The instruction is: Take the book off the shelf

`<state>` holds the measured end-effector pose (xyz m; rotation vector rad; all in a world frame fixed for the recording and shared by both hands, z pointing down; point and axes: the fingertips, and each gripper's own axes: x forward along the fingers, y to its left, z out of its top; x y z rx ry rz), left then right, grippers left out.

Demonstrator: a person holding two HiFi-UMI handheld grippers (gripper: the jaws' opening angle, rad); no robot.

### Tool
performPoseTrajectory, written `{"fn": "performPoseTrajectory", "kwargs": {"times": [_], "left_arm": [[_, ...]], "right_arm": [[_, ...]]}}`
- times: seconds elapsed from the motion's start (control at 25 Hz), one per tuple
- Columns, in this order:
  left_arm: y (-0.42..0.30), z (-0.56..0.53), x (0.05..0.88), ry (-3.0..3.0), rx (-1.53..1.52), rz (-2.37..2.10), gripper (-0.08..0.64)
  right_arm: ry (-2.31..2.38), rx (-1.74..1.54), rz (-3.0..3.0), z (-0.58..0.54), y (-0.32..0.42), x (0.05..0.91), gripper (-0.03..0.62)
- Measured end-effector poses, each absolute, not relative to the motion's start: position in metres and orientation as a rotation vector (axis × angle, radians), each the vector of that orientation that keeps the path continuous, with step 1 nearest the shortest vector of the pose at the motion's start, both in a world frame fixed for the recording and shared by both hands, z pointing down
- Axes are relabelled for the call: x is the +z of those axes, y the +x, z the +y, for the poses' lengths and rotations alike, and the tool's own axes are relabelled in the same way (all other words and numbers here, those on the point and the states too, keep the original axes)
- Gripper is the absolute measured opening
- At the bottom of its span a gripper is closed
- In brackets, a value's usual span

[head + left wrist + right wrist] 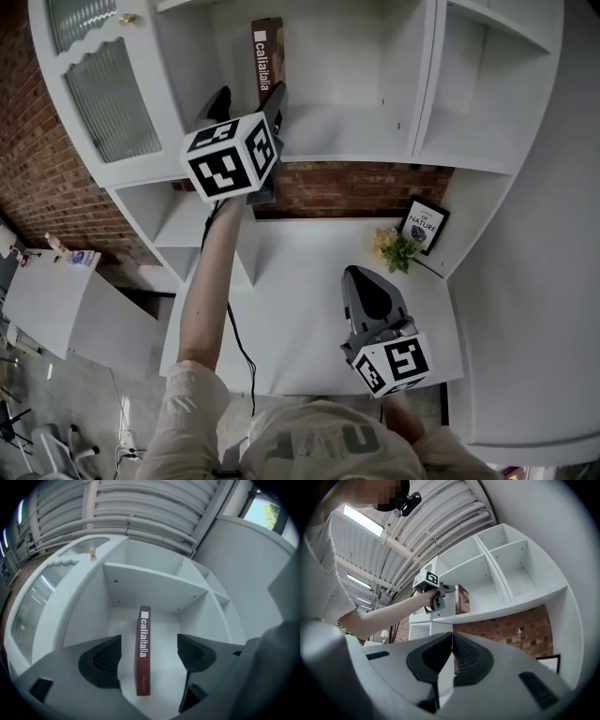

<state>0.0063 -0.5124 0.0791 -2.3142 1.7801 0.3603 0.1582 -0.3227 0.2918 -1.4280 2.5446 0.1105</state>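
Starts with the left gripper [149, 643], held high up at the white shelf [164, 630]. Stands wide open and loose, squeezing nothing. Has the book [143, 651] right between its two black pads [105, 660], with a strip of white showing on each side, so no touching. Shows the book standing straight up on the shelf board, thin dark red spine turned to the gripper, white letters running down it. Puts the book in the shelf box straight ahead of the gripper, with the back wall behind it. Shows a cupboard door [103, 94] with wavy glass off to the gripper's left, and more open shelf boxes off to its right. Down below the left gripper, finds a brick wall [356, 187] and then a white desk [300, 309]. Over that desk, well away from the left gripper, finds the right gripper [451, 641], clenched tight, pads pressed together with nothing in them. Past the right gripper's tip, a little to its right, shows yellow flowers [394, 248] and a picture frame [424, 223] in the desk corner.
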Motion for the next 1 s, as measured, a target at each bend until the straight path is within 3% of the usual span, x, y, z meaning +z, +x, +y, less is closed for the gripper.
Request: {"fn": "performPoseTrajectory", "kwargs": {"times": [0.2,1.0], "left_arm": [[-0.002,-0.577,0.087,-2.295,0.048,1.916,0.36],[0.0,-0.665,0.134,-2.425,-0.159,2.075,0.357]], "right_arm": [[-1.436,0.178,2.505,-0.32,0.162,0.276,0.015],[-1.511,0.194,2.473,-0.326,0.168,0.282,0.015]]}}
